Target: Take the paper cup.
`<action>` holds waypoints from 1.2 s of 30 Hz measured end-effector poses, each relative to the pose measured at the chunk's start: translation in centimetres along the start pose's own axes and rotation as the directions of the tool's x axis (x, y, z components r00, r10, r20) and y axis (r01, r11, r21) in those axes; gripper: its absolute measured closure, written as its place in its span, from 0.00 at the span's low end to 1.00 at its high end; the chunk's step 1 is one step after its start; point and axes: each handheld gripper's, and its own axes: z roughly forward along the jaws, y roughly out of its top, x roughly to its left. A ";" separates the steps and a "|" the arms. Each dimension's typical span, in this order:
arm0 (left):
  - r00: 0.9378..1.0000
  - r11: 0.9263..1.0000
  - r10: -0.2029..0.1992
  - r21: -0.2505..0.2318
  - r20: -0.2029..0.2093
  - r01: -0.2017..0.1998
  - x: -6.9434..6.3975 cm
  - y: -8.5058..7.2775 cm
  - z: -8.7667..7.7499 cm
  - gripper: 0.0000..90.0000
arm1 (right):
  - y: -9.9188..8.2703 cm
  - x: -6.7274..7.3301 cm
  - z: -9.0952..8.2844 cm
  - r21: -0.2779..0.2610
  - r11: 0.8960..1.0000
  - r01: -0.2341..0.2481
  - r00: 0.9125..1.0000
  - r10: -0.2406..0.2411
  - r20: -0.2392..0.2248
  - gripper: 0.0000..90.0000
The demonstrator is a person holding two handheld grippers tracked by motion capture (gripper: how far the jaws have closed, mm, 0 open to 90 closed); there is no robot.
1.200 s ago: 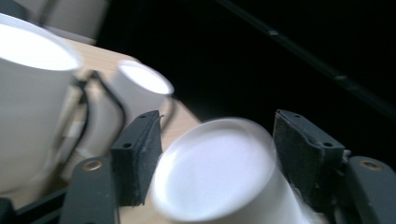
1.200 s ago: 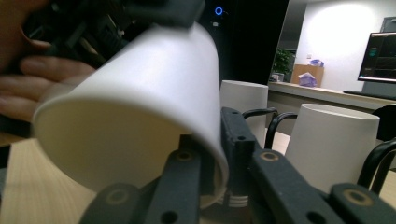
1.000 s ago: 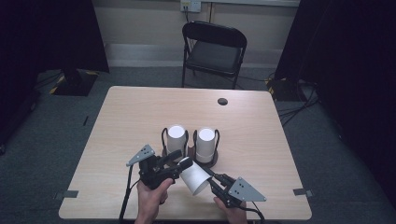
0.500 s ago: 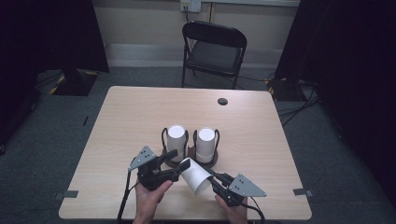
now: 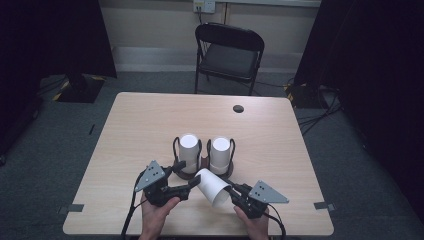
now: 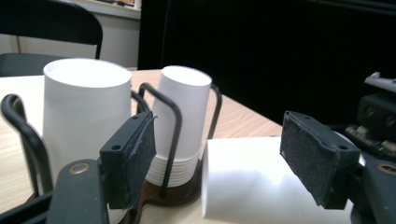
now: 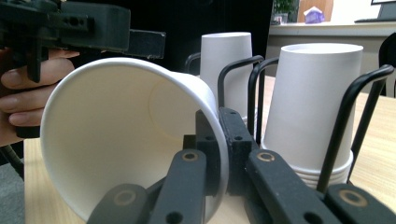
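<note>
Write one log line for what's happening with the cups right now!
right gripper: shut on paper cup rim | left gripper: jaws just opening, straddling cup base, pads apart | cup holder: two upside-down stacks

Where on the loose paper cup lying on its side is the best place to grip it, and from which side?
Judging by its pose, the rim wall is best. The loose cup lies tilted, mouth toward the person's right. One jaw inside the mouth and one outside pinches the thin wall, as the right gripper does now, coming from the open end. The round body is wider and would probably slip.
</note>
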 end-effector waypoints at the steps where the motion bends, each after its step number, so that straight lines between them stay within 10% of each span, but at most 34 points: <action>1: 1.000 1.000 0.000 0.000 0.000 0.000 0.0 0.0 0.0 0.31 | 0.1 0.0 0.0 0.007 1.000 -0.005 1.000 0.005 0.002 0.98; 8: 0.999 0.999 0.035 0.038 0.002 -0.035 0.4 -0.5 -0.2 0.31 | 0.5 -0.5 -0.1 0.055 0.998 -0.025 1.000 0.024 0.017 0.98; 23: 0.984 0.973 0.169 0.153 0.055 -0.175 -0.3 -2.3 0.4 0.26 | 1.7 -1.3 0.1 0.175 0.982 -0.070 0.998 0.068 0.016 0.98; 36: 0.963 0.937 0.249 0.225 0.108 -0.267 -1.2 -3.3 1.3 0.17 | 2.7 -1.7 0.7 0.297 0.951 -0.080 0.996 0.086 -0.007 0.98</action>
